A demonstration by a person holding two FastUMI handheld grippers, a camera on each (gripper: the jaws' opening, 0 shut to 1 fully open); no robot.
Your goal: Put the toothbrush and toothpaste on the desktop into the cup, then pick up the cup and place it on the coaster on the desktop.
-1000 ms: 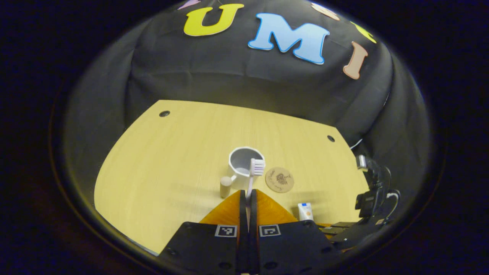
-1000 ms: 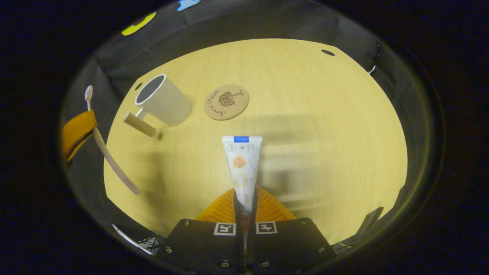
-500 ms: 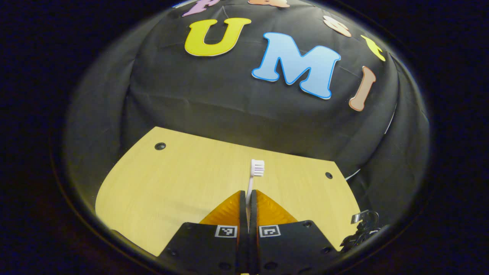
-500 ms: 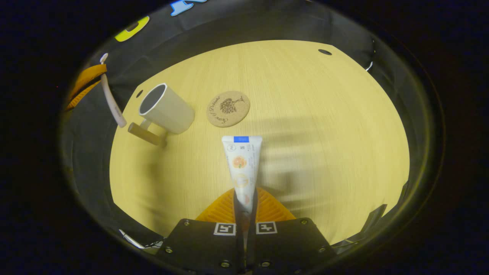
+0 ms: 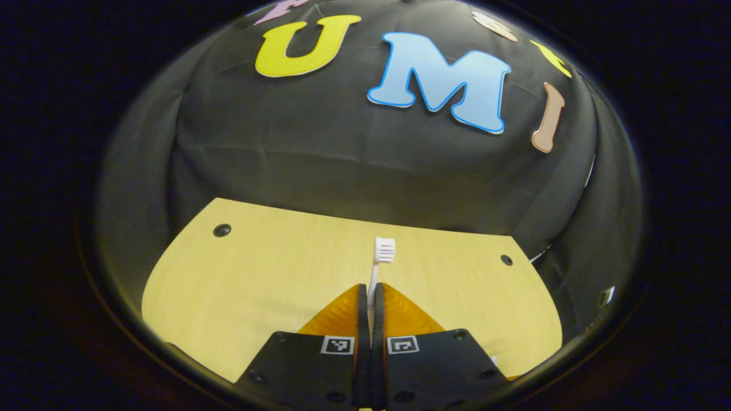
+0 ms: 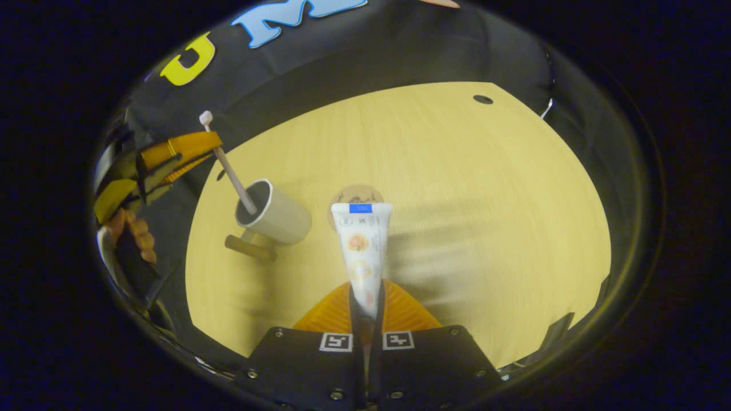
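Toward the left edge of the surface [image 6: 434, 188], in the right gripper view, the left claw [image 6: 214, 149] hangs above the cup [image 6: 277, 214] with a hand [image 6: 134, 237] behind it. Its fingers are pressed together on the toothbrush [image 6: 228, 168], pinching the handle so that the brush head points up and away while the lower end of the handle dips into the mouth of the cup. The cup stands on the surface with its stubby wooden handle [image 6: 246, 249] sticking out toward the near-left edge.

In the left gripper view the same claw [image 5: 371, 302] is closed on the thin neck of the toothbrush [image 5: 381, 257], the bristled head rising just past the fingertips over the bare surface [image 5: 257, 274].

Just right of the cup, the coaster [image 6: 354, 194] lies flat near the middle of the surface, mostly hidden behind the toothpaste [image 6: 361, 251]. The right claw [image 6: 365, 302] is pinching the narrow end of that tube between both fingers, and the tube juts forward off the surface, its flat blue-banded end overlapping the coaster in this view. To the right the surface is bare as far as a small dark hole [image 6: 483, 99] near the far right corner.
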